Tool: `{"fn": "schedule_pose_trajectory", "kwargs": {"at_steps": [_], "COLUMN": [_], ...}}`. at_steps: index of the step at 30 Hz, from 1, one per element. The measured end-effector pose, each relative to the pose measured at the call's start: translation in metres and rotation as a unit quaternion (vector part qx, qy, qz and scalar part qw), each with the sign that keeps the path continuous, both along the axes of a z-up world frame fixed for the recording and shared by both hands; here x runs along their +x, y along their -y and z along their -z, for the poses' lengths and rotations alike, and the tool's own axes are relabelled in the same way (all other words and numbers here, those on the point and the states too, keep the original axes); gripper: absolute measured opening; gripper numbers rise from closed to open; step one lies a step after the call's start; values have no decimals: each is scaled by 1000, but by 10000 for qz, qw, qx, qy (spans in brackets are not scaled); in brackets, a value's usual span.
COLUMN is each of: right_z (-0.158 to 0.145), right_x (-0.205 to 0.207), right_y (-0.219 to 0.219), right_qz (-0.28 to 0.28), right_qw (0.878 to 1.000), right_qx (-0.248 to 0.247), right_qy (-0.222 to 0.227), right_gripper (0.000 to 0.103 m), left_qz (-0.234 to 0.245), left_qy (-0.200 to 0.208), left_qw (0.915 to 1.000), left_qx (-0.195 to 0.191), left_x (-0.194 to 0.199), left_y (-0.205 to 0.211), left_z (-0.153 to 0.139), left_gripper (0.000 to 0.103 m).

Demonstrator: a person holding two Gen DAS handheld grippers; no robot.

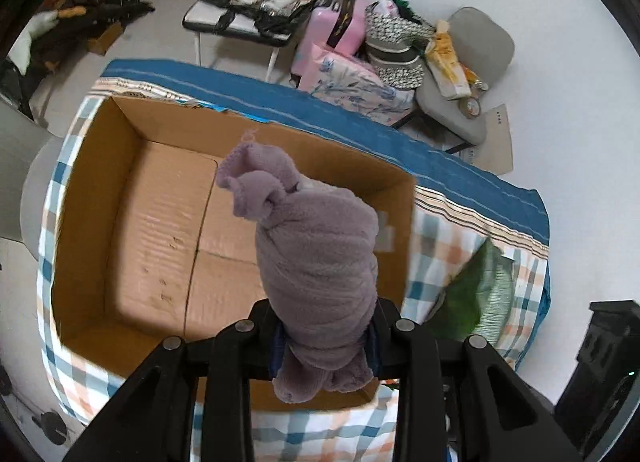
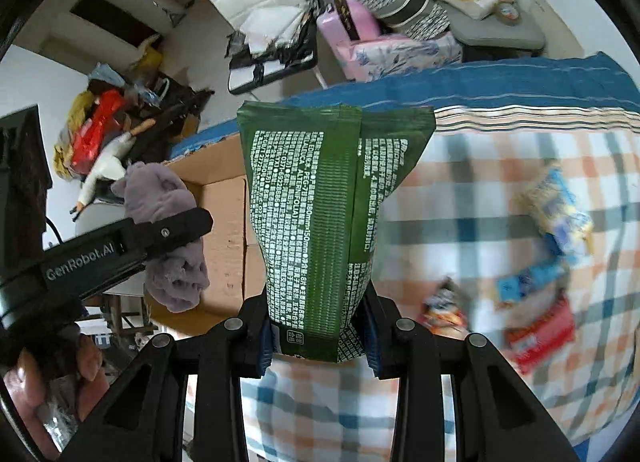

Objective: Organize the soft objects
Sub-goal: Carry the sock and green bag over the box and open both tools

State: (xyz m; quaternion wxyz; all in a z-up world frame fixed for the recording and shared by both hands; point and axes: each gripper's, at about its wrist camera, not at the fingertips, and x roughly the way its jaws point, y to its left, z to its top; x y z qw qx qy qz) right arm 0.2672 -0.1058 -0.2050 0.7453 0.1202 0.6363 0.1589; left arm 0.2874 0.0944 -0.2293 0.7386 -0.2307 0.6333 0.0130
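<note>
Both pairs of jaws were closed on soft things. Those of the left gripper clamped a knotted purple fleece cloth near its lower end, the bundle standing up over the open cardboard box, whose floor showed bare at 9 o'clock of the cloth. That box sat on a bed with a checked sheet and a blue striped edge at 12 o'clock. Jaws of the right gripper pinched a green printed packet by its bottom, held upright above the checked sheet. At 9 o'clock of the packet, the left gripper and its purple cloth hung over the box. Blurred snack packets lay on the sheet at 3 o'clock. A pink suitcase stood beyond the bed at 12 o'clock
</note>
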Motion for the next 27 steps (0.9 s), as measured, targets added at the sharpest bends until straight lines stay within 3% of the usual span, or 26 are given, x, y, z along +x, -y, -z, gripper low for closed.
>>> {"fn": "schedule_pose_trajectory", "kwargs": {"at_steps": [10,17,20,24,27], "right_z": [85,107,107,105,104], "right_x": [55,76,79,80,78], "right_y": [-67,-83,-82,-85,-84], "right_qz": [-4,14,71,85,122], "right_qw": [9974,9949,9947,9924,9919], "right_qx": [-609,-943,-972,-1199,-1240], "right_qy": [-392,-355,-338,-243,-264], "right_gripper": [38,42,53,61,72], "left_qz": [279,406,524,538,587], "left_qy": [-482,-657,-672,-572,-500], "left_qw": [9980,9969,9964,9967,9961], "left_qx": [-304,-161,-21,217,438], "left_x": [46,54,55,52,46], "left_y": [-36,-38,-38,-40,-41], "left_z": [58,76,79,78,75], "left_gripper": [31,36,49,84,94]}}
